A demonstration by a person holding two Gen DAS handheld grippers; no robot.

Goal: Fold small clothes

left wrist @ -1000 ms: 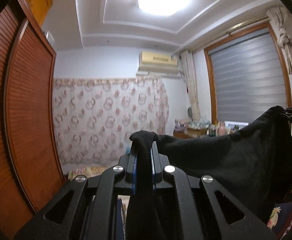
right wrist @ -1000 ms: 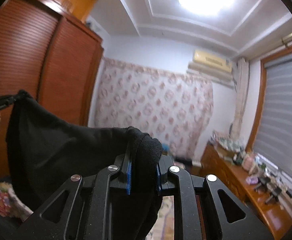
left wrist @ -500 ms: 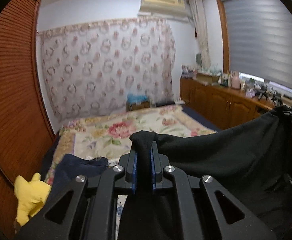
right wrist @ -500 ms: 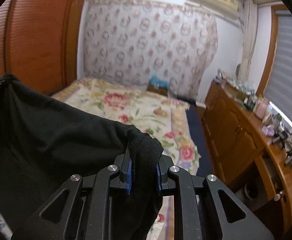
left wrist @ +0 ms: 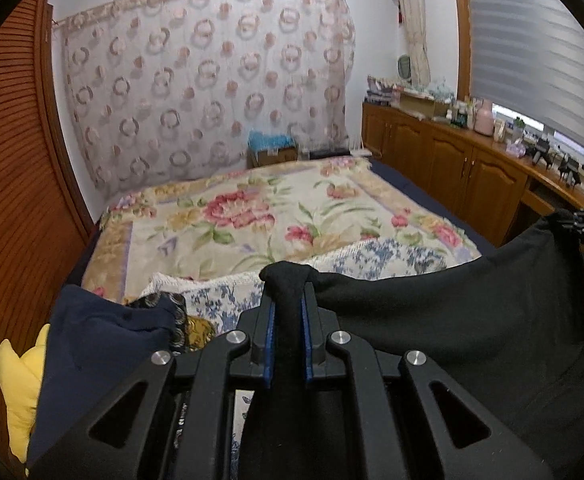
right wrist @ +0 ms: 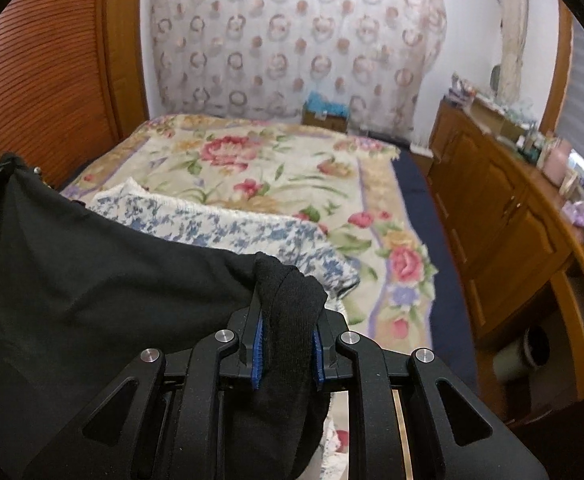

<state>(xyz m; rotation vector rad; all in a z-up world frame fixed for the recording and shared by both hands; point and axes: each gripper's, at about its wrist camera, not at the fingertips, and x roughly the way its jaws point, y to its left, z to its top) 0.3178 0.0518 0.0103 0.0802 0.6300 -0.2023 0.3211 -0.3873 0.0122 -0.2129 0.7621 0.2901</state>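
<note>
1. Left wrist view: left tongs [left wrist: 287,316] are clenched on one corner of the black garment [left wrist: 452,312], which stretches off right to the other tongs, held up over the flowery bed [left wrist: 252,216].
2. Right wrist view: right tongs [right wrist: 288,334] grip the opposite corner, cloth [right wrist: 92,280] hanging out to the left above a blue-patterned towel [right wrist: 232,224].

Left gripper [left wrist: 288,312], right gripper [right wrist: 286,328] both clamped
</note>
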